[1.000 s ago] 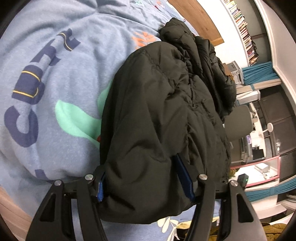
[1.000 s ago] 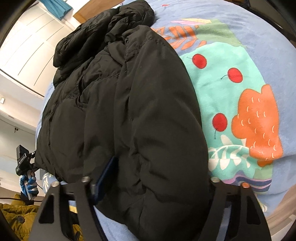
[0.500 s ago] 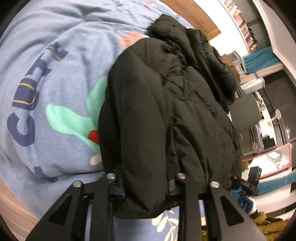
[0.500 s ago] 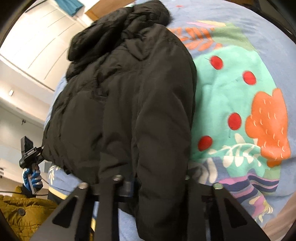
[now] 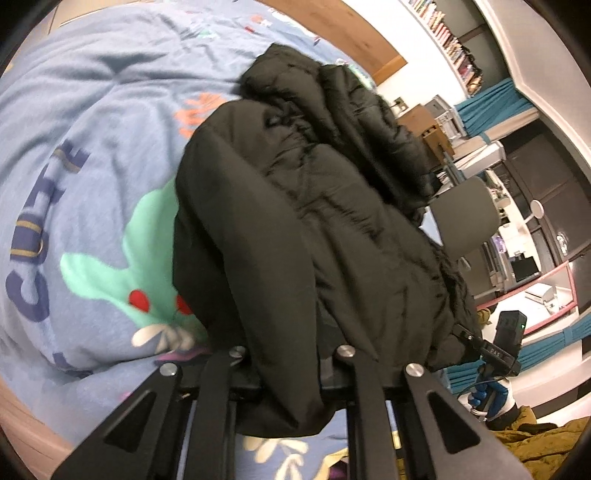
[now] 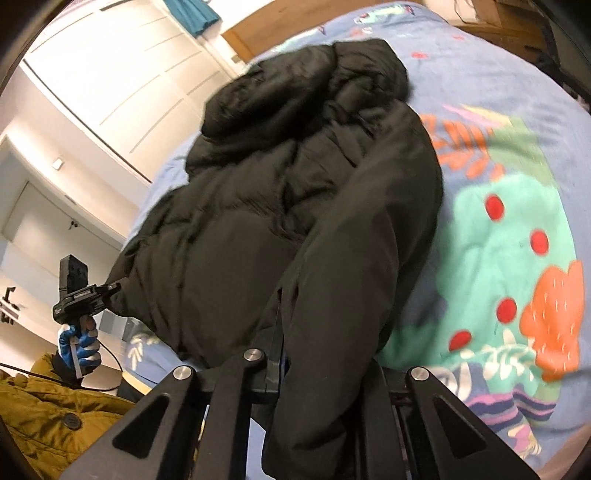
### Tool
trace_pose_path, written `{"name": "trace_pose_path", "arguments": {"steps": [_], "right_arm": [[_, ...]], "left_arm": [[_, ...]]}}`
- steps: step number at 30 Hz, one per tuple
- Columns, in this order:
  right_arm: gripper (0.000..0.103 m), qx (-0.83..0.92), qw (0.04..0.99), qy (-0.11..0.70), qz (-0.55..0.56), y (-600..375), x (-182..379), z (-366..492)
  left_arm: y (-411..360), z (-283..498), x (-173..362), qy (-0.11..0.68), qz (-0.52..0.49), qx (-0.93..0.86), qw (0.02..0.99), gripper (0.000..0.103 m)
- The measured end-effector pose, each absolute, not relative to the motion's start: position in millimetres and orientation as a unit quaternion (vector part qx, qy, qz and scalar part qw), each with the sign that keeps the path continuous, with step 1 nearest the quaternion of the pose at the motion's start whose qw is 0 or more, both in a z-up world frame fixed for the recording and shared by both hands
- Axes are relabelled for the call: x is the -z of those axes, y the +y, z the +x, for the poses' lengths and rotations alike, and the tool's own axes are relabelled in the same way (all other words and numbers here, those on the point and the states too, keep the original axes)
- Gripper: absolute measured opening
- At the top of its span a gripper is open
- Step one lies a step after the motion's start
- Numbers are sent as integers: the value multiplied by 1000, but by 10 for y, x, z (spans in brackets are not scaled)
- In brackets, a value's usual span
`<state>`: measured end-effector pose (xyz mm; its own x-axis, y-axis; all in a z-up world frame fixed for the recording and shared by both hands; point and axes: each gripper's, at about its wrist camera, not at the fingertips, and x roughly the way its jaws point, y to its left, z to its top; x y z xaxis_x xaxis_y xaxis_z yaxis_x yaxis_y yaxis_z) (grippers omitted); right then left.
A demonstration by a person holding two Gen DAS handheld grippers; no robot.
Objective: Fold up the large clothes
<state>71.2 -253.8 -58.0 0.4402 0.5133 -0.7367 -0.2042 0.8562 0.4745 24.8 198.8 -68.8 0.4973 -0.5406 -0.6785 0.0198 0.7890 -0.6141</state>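
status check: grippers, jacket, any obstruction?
Left gripper and right gripper just closed, both shut on black jacket hem. Jacket bunched on blue bedspread. Nothing in the way.

A home bedroom: a blue cartoon-print duvet [image 5: 92, 122] covers the bed (wooden headboard [image 5: 343, 33] behind), with packed bookshelves [image 5: 452, 40] and white panelled wardrobe doors [image 6: 122, 77].

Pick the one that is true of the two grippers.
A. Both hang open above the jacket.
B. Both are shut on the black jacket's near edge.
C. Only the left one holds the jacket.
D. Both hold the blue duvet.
B: the left gripper and the right gripper each have their fingers closed on the hem of the black jacket, which lies on the duvet.
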Motion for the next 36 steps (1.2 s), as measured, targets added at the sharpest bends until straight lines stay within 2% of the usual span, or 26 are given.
{"name": "trace_pose_path", "arguments": {"steps": [11,22,30,36], "right_arm": [[10,-238,858,427,155,-2490,80,930],[10,-245,879,340,229,-2789,-597,1431],[9,-207,885,276,312,-3213,-1045,2072],[9,-170,879,253,366,-3420,-1066,2755]], "left_arm": [[1822,504,96,430,-264,201,839,14],[2109,1068,-734,340,-319,210,859,14],[2474,1852,-1234,284,-356,190,870,14],[2664,2707,-1339,271,-382,168,867,14]]}}
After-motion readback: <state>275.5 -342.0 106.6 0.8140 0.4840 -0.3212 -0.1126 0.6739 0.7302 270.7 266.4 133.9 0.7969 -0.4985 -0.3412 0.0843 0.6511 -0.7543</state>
